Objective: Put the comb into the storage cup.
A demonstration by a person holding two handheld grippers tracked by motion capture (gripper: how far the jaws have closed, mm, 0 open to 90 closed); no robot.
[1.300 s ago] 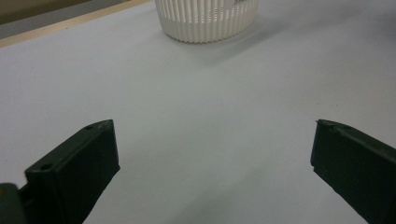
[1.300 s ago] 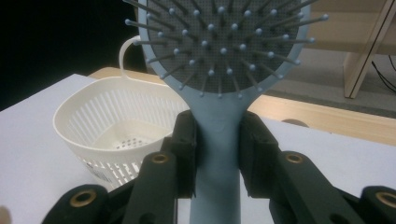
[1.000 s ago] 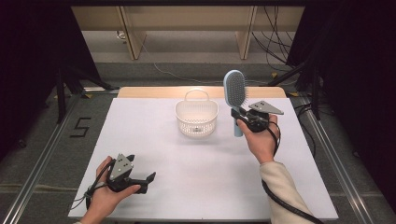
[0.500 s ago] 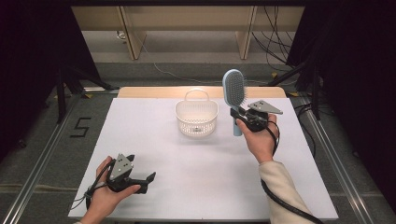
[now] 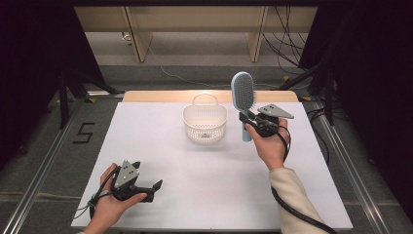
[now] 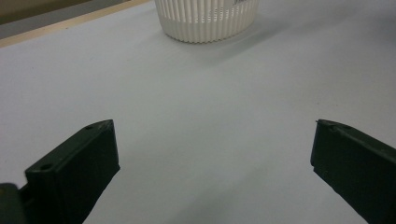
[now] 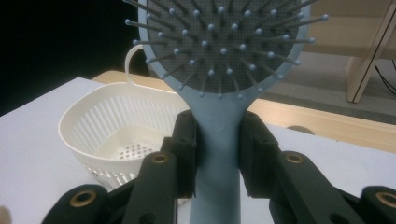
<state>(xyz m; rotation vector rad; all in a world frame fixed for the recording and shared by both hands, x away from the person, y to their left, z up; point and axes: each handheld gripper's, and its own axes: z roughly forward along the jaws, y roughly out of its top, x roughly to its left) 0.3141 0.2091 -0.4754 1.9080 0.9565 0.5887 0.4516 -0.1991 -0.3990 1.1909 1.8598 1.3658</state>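
Observation:
A pale blue hairbrush [image 5: 243, 95] stands upright above the table, bristles facing the right gripper's camera. My right gripper [image 5: 249, 120] is shut on its handle [image 7: 217, 140], just right of a white slatted basket [image 5: 205, 124]. The basket [image 7: 112, 133] has a loop handle and looks empty inside. My left gripper [image 5: 156, 187] rests low at the table's near left with its jaws wide apart and nothing between them. In the left gripper view [image 6: 212, 158] its jaws point at the basket's base [image 6: 205, 21] far ahead.
The white table [image 5: 195, 185] has a wooden strip along its far edge. Metal rails run along both sides on the floor. A black cable trails from the right gripper down past the person's sleeve [image 5: 292, 195].

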